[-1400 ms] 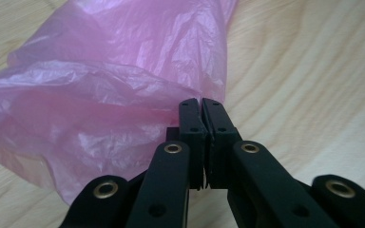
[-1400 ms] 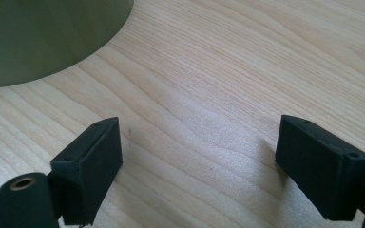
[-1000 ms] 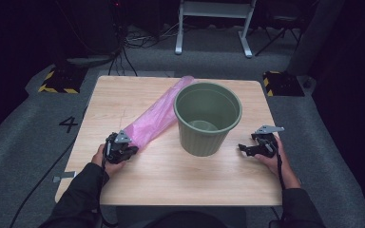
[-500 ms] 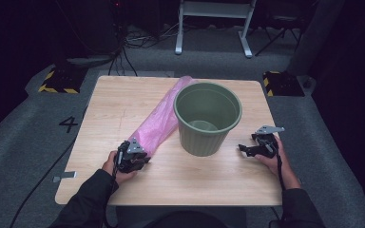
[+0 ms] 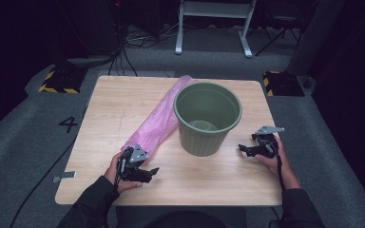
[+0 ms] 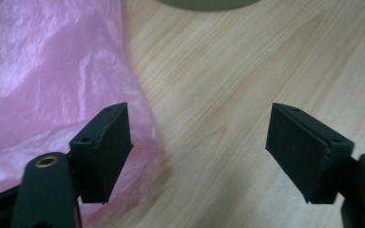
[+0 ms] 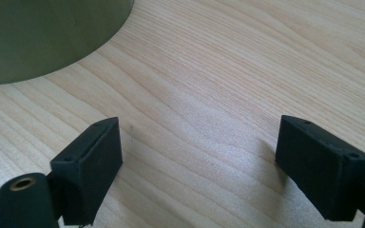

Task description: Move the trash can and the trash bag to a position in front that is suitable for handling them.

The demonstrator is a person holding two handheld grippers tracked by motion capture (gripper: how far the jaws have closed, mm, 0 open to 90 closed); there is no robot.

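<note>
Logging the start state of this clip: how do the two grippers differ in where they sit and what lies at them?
The left gripper is at the near end of the pink bag, one jaw over its edge; the right gripper has only bare table between its jaws. The left sits nearer the person, the right farther up, beside the green bin. Both are open, hold nothing, and point inward.

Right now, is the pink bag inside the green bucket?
No, the pink bag lies flat on the table beside the green bucket, which looks empty inside.
</note>
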